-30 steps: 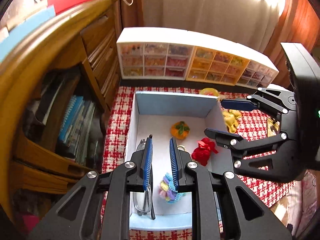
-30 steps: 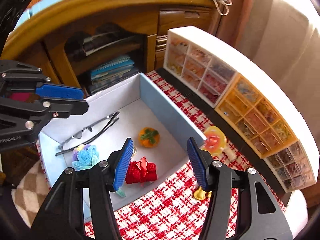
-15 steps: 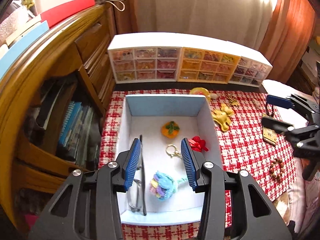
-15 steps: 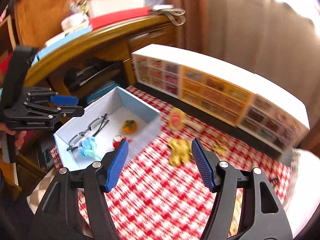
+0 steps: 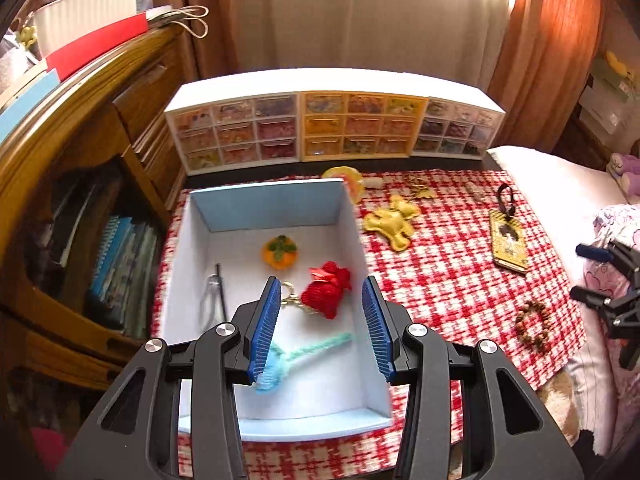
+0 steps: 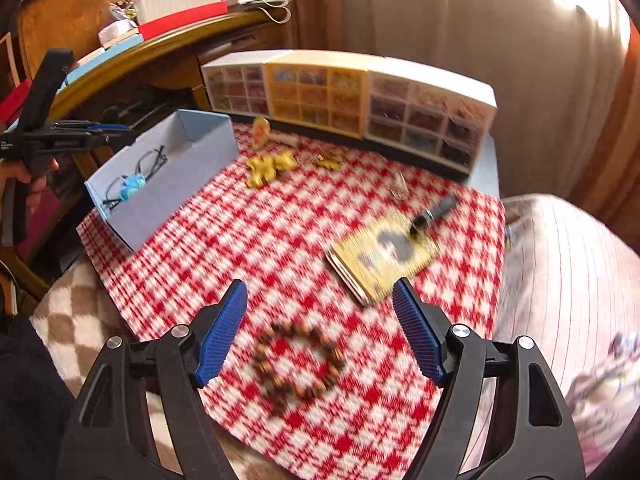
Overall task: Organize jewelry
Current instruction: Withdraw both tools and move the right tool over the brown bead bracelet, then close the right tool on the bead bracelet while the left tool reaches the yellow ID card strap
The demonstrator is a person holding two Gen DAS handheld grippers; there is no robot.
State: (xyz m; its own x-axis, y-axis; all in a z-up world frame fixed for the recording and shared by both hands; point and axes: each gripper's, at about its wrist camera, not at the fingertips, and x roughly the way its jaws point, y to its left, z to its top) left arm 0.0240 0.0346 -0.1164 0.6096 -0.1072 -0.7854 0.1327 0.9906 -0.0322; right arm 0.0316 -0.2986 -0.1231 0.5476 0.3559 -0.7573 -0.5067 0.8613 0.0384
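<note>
My left gripper (image 5: pixel 320 282) hangs open over the pale blue box (image 5: pixel 264 204), nothing between its pads. On the box floor lie a turquoise crochet flower (image 5: pixel 294 356), a red knitted charm (image 5: pixel 328 292), an orange charm (image 5: pixel 280 252) and glasses (image 5: pixel 214 296). My right gripper (image 6: pixel 320 284) hovers over the red checked cloth (image 6: pixel 280 232), its jaws opening. A brown beaded bracelet (image 6: pixel 298 362) lies blurred on the cloth below and between them, untouched. In the left wrist view the right gripper (image 5: pixel 592 272) sits at the right edge near that bracelet (image 5: pixel 532 326).
A yellow tag with a black strap (image 6: pixel 384 254), a yellow bear charm (image 5: pixel 394 220) and small gold pieces lie on the cloth. Drawer organisers (image 5: pixel 336 128) line the back. A wooden desk (image 5: pixel 80 128) stands left, bedding (image 6: pixel 560 280) right. A hand (image 6: pixel 24 176) holds the left gripper.
My left jaws have widened and pulled back, with the turquoise flower lying in the box. The right gripper swung right from the box to above the bracelet, its jaws wider.
</note>
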